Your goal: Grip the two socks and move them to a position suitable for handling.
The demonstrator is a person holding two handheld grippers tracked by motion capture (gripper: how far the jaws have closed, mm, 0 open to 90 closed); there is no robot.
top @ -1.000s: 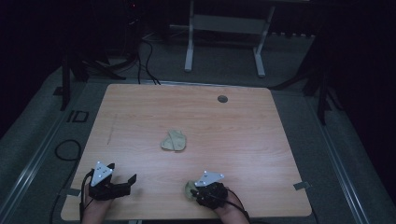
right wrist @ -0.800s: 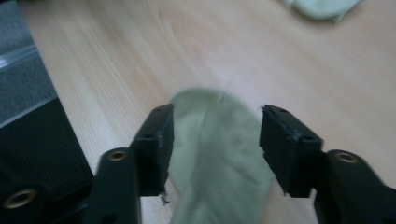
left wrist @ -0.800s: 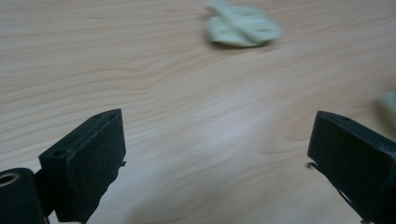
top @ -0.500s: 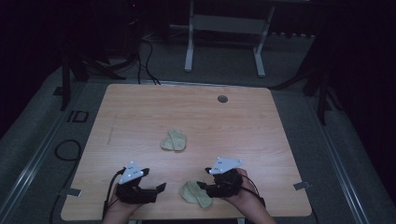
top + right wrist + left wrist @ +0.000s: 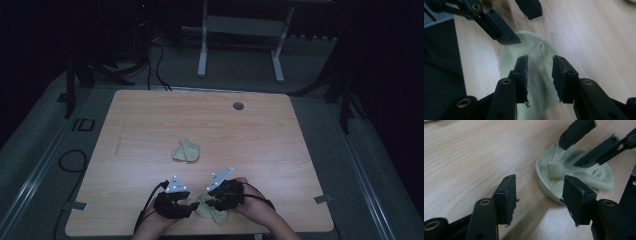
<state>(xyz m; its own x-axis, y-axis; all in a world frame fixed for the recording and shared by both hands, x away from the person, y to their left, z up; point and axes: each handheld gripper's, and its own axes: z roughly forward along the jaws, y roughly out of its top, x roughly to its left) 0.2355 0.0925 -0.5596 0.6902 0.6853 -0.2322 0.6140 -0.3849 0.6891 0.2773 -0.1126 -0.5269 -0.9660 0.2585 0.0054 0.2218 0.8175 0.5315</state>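
A pale green sock (image 5: 214, 215) lies crumpled near the table's front edge, between my two hands. My right gripper (image 5: 540, 75) points down onto it. Its jaws have just been closing and stand astride a raised fold of the sock (image 5: 539, 62), a gap showing at each pad. My left gripper (image 5: 539, 201) comes in low from the left, its jaws also just closing. They are still apart over bare wood, and the sock's rim (image 5: 549, 192) lies by the right-hand jaw. A second pale green sock (image 5: 186, 150) sits bunched at the table's middle.
The wooden table (image 5: 150, 125) has a round cable hole (image 5: 238, 106) at the back right. Cables trail from both grippers toward the front edge. A white frame stand (image 5: 240, 30) and floor cables lie beyond the table in the dark.
My left hand has slid rightward along the front edge to the near sock, its jaws narrowing. My right hand has stayed over that sock, shifting only slightly.
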